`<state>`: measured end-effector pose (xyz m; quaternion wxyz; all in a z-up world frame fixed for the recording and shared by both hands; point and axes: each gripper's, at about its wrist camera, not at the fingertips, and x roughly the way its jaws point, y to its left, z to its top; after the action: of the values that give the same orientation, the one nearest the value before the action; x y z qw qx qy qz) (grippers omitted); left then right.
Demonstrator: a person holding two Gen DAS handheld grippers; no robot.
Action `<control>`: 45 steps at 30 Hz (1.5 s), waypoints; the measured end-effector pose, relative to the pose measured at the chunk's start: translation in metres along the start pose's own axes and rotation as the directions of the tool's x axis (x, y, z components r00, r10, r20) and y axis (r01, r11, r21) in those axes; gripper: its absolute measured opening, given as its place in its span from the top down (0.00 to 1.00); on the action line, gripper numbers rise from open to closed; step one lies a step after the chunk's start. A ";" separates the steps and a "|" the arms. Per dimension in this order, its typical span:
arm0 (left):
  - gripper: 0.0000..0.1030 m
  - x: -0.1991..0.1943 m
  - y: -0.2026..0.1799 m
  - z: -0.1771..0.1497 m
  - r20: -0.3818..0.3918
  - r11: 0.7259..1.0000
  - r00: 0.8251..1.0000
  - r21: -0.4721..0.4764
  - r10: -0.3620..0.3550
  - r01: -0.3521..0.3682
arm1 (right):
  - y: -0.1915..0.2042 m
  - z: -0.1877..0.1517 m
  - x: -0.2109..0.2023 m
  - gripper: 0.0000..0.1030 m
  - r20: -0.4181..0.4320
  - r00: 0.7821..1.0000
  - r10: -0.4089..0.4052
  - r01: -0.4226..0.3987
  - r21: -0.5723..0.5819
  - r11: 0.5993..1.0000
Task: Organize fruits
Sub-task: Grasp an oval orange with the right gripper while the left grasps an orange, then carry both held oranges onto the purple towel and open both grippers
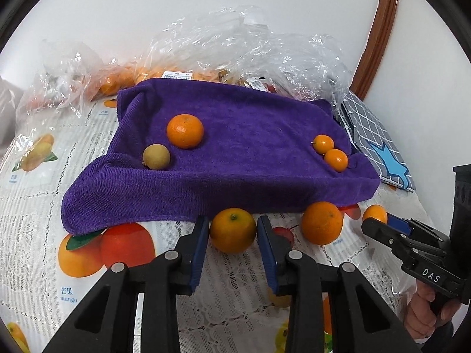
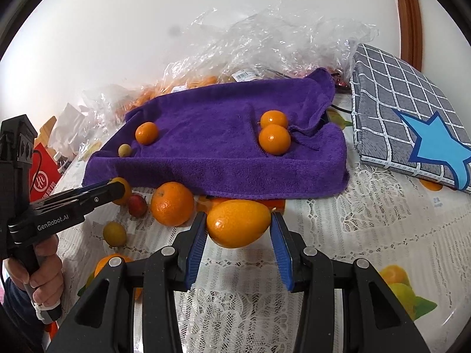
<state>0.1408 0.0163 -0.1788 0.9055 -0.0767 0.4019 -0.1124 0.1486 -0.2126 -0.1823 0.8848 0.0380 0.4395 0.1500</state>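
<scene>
A purple towel (image 1: 235,153) lies on the table, holding an orange (image 1: 185,131), a small yellow-green fruit (image 1: 156,156) and two small oranges (image 1: 336,160). My left gripper (image 1: 232,229) has its jaws around an orange (image 1: 232,231) at the towel's front edge, pads touching its sides. Another orange (image 1: 321,223) lies to its right. My right gripper (image 2: 238,223) has its jaws at both sides of a large orange fruit (image 2: 238,223) in front of the towel (image 2: 223,147). The right gripper also shows in the left wrist view (image 1: 379,225), and the left gripper in the right wrist view (image 2: 117,189).
Crumpled clear plastic bags (image 1: 250,47) with more fruit sit behind the towel. A grey checked pad with a blue star (image 2: 412,117) lies at the right. Loose fruit (image 2: 172,204) and a red fruit (image 2: 137,205) lie left of the right gripper. The tablecloth (image 2: 368,235) has printed fruit.
</scene>
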 end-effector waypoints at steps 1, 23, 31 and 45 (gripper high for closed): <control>0.69 -0.002 0.001 0.000 0.007 1.000 1.000 -0.005 0.000 0.000 | 0.000 0.000 0.000 0.58 0.001 1.000 0.001 -0.001 0.002 1.000; 0.69 -0.032 0.024 0.002 0.144 0.994 0.989 -0.113 0.017 0.000 | -0.008 -0.001 -0.010 0.58 0.047 0.999 0.004 -0.006 0.048 0.999; 0.69 -0.037 0.030 0.003 0.167 0.990 0.986 -0.139 0.021 0.002 | -0.010 -0.001 -0.013 0.58 0.043 0.999 -0.006 0.003 0.062 0.998; 0.69 -0.041 0.029 0.003 0.181 0.991 0.982 -0.127 0.053 -0.030 | 0.000 0.021 -0.036 0.58 0.106 0.994 -0.012 0.010 0.022 1.000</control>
<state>0.1206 0.0551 -0.1544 0.9343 -0.1344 0.3245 -0.0605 0.1449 -0.2221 -0.1423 0.9073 0.0530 0.3936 0.1383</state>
